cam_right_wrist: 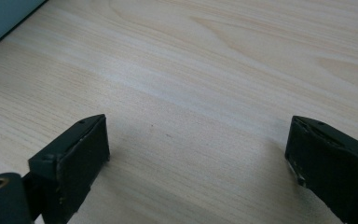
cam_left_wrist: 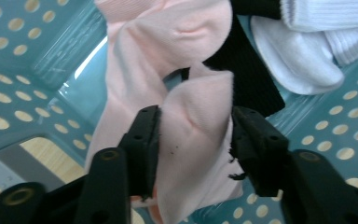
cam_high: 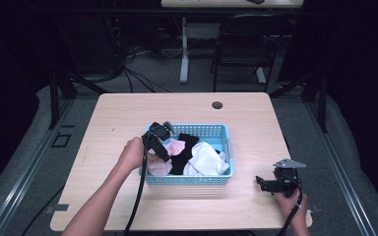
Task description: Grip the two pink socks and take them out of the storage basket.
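Black, blocky left gripper (cam_left_wrist: 193, 140) pinches a fold of the soft pink sock (cam_left_wrist: 186, 116), jaws pressing the knit from both sides inside the perforated blue plastic basket (cam_left_wrist: 28, 79). Beside it lie a ribbed white sock (cam_left_wrist: 303, 56) and black cloth (cam_left_wrist: 251, 74). Right gripper (cam_right_wrist: 196, 149) hovers wide open over the smooth pale wooden table (cam_right_wrist: 214, 60).

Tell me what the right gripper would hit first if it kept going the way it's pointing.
Probably the bare table top. The right gripper, jaws open and empty, tilts down at the wood, with the blue basket off to one side of its line.
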The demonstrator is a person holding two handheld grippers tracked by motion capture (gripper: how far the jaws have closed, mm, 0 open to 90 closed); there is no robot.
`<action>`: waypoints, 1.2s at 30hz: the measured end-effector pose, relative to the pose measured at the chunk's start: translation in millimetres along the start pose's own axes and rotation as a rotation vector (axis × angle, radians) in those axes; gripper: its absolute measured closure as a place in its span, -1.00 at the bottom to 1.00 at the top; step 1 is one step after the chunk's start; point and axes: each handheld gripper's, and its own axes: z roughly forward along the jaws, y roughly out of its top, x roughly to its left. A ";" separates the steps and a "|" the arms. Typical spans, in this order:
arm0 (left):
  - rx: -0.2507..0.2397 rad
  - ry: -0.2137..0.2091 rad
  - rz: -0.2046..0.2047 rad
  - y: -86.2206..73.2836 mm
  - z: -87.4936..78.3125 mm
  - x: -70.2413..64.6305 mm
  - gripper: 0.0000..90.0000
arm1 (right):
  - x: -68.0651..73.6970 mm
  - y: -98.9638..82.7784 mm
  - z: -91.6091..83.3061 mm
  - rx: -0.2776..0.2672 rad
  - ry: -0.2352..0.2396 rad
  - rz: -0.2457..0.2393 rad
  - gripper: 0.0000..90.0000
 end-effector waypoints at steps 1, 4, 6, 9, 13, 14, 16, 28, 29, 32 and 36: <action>0.005 -0.002 0.002 0.1 1.1 -1.0 0.24 | 0.0 0.0 0.1 -0.001 0.000 0.000 -0.87; 0.029 -0.001 0.010 -0.2 6.3 -2.1 0.36 | 0.0 0.0 0.0 0.000 0.000 0.000 -0.87; 0.034 -0.003 0.010 -0.6 8.0 -2.5 0.42 | 0.0 0.0 0.0 0.000 0.000 0.000 -0.87; 0.040 0.010 0.011 -2.6 11.5 -4.7 0.71 | 0.0 0.0 0.1 -0.001 0.000 0.000 -0.87; 0.040 0.011 0.010 -3.7 6.6 -4.3 0.83 | 0.0 0.0 0.0 0.000 0.001 0.000 -0.87; 0.036 0.004 0.004 -3.7 5.2 -3.7 0.84 | 0.0 0.0 0.0 0.000 0.000 0.000 -0.87; 0.035 0.010 0.006 -3.3 1.3 -3.1 0.84 | 0.0 0.0 0.0 0.000 0.000 0.000 -0.87; 0.008 0.023 0.026 5.6 -27.0 -2.4 0.84 | 0.0 0.0 0.0 0.000 0.000 0.000 -0.87; 0.008 0.023 0.026 5.6 -27.0 -2.4 0.84 | 0.0 0.0 0.0 0.000 0.000 0.000 -0.87; 0.005 0.023 0.034 8.4 -33.4 -3.6 0.84 | 0.0 0.0 0.0 0.000 0.000 0.000 -0.87; 0.009 0.029 0.038 10.8 -38.7 -4.3 0.84 | 0.0 0.0 0.0 0.000 0.001 0.000 -0.87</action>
